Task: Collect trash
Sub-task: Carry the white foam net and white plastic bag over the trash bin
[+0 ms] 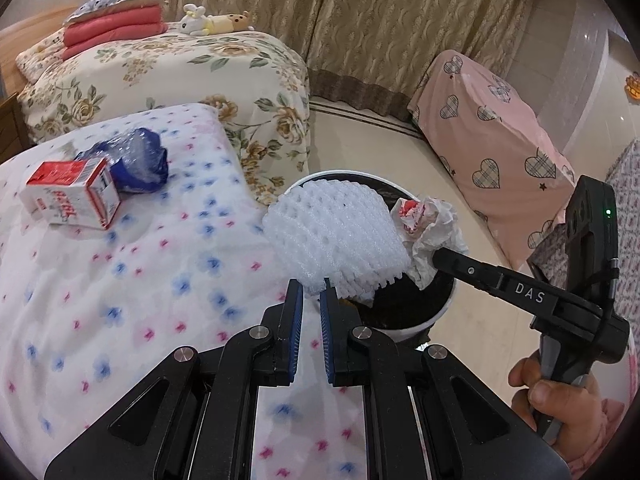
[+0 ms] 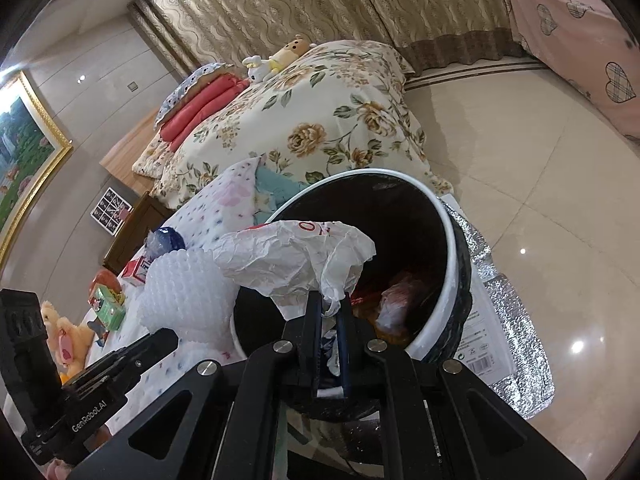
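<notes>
- A bedroom with patterned curtains [image 1: 360,12], a glossy tiled floor [image 2: 520,152] and a flowered bed [image 1: 180,76]; nearer the cameras lies a quilt with pink and blue blossoms [image 1: 120,280], which serves as the surface the rubbish lies on.
- A bin [image 2: 448,248] with a white rim and dark liner stands on the floor hard against the quilt's edge, probably so that rubbish can go straight across into it. It already holds some orange and red scraps.
- The left gripper [image 1: 311,292] has its blue pads nearly together, pinching one corner of a white foam net [image 1: 336,240]. The net hangs over the near rim of the bin, so it looks ready to be dropped.
- The right gripper [image 2: 329,312] is fully closed on the tail of a crumpled paper wrapper [image 2: 296,256] with red print, holding it above the bin's mouth for the same reason.
- Both pieces are gripped by an edge, which lets the bulk dangle clear of the fingers and fall freely.
- Awaiting collection on the quilt: a red and white carton [image 1: 72,196] lying on its side and, touching it behind, a blue plastic bag [image 1: 136,160].
- A hand [image 1: 560,396] grips the right tool's handle.
</notes>
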The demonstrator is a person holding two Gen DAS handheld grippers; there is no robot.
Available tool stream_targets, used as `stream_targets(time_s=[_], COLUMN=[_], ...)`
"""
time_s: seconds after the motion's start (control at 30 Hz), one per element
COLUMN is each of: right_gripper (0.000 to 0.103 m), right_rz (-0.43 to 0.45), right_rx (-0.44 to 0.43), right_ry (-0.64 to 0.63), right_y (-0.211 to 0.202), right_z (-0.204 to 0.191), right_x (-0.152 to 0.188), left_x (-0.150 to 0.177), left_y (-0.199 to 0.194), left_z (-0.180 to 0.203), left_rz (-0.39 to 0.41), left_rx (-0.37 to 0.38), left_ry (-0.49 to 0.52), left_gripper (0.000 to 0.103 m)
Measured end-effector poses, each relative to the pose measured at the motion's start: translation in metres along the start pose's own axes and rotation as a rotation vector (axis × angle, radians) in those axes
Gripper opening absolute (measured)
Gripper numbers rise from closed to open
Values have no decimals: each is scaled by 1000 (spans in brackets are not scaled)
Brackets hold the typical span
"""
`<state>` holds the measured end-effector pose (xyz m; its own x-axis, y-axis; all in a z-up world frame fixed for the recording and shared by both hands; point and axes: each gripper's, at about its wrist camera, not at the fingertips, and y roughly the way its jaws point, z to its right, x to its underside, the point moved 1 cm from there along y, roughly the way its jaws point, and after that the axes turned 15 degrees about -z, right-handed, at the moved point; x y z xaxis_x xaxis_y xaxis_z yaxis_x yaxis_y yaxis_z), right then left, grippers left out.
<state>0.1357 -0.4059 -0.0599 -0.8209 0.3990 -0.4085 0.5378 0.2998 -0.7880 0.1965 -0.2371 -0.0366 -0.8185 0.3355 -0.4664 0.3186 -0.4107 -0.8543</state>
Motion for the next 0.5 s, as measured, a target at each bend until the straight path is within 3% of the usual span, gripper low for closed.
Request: stream_targets(time_s=[0.5], right_gripper=[7], right_rz=[-9], right_rx=[14], right_ry=[18], right_y=[6], right_z=[13], right_x=[-11], left_x=[-9], left_y=[18], left_z=[11], left_rz=[-38], left_rx=[-4], left_ry=[11], left_gripper=[8])
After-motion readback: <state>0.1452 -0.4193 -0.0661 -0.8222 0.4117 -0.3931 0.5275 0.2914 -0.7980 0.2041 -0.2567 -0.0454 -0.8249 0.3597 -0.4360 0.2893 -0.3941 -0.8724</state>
